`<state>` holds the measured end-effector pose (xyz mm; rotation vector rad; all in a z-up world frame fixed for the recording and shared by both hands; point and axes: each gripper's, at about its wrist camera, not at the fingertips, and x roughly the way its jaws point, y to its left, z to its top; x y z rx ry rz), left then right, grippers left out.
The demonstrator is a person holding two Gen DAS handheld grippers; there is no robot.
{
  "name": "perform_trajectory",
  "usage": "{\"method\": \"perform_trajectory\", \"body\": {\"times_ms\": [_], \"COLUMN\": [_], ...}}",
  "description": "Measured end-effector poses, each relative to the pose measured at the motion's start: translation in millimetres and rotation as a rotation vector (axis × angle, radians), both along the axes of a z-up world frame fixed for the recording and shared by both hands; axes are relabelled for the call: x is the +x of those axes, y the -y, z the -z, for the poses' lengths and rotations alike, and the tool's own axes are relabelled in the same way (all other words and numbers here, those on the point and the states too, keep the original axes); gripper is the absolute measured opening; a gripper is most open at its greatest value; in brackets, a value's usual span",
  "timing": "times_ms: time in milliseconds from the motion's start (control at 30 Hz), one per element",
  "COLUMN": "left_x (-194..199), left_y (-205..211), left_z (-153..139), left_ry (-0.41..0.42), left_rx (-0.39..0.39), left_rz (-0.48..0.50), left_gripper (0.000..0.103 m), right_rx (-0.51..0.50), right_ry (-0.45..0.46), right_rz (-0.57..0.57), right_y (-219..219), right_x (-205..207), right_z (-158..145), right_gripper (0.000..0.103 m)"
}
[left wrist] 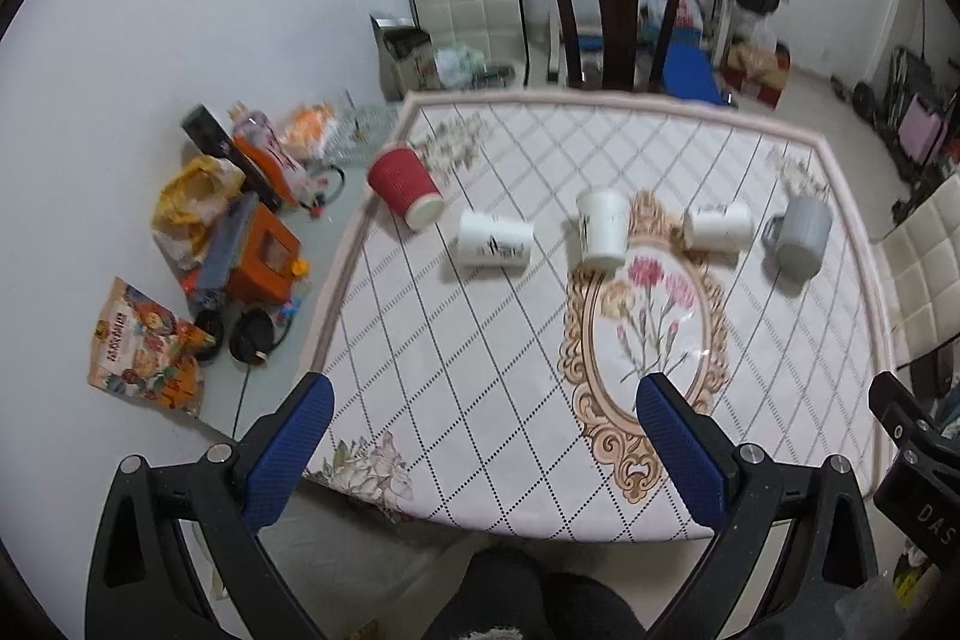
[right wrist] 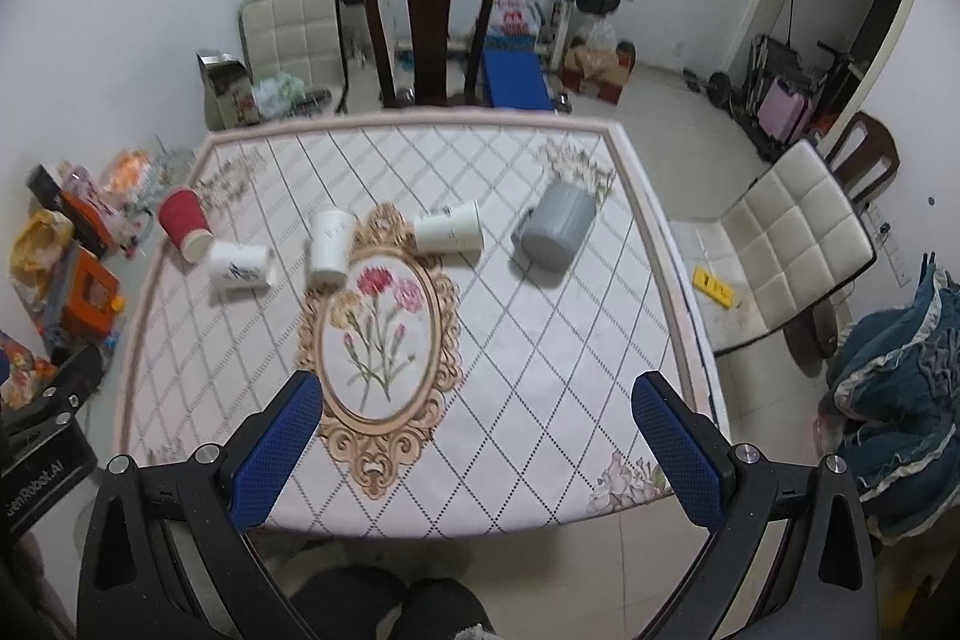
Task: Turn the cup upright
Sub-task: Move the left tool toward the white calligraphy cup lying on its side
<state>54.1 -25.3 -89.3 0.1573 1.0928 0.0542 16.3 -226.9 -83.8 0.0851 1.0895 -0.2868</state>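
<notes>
Several cups lie in a row across the far half of the table (left wrist: pixel 420 340). From left: a red paper cup (left wrist: pixel 404 185) on its side, a white printed cup (left wrist: pixel 495 239) on its side, a white cup (left wrist: pixel 602 226) tipped over, another white cup (left wrist: pixel 718 226) on its side, and a grey mug (left wrist: pixel 800 235) tipped over. The same row shows in the right wrist view: red cup (right wrist: pixel 185 222), white cups (right wrist: pixel 239 266) (right wrist: pixel 329 242) (right wrist: pixel 450 227), grey mug (right wrist: pixel 557 230). My left gripper (left wrist: pixel 483 388) and right gripper (right wrist: pixel 477 388) are open, empty, above the table's near edge.
A dark wooden chair (left wrist: pixel 618 16) stands behind the table. Bags, boxes and an orange toy (left wrist: pixel 258 250) clutter the floor on the left. A cream padded chair (right wrist: pixel 786 244) and blue fabric (right wrist: pixel 900 400) are on the right. Gym weights stand at the back wall.
</notes>
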Motion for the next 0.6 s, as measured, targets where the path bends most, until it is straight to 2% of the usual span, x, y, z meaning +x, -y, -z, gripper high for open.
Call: {"method": "perform_trajectory", "body": {"times_ms": [233,600], "left_x": [55,164], "left_y": [17,48], "left_z": [64,152], "left_ry": [-0.131,-0.307], "left_rx": [0.040,0.016], "left_rz": [0.051,0.137], "left_gripper": [0.103,0.103], "right_rx": [0.011,0.039], "right_ry": [-0.147,-0.347], "right_rz": [0.026,0.089], "right_y": [19,38], "right_x": [45,134], "right_z": [87,203], "right_gripper": [0.103,0.103]}}
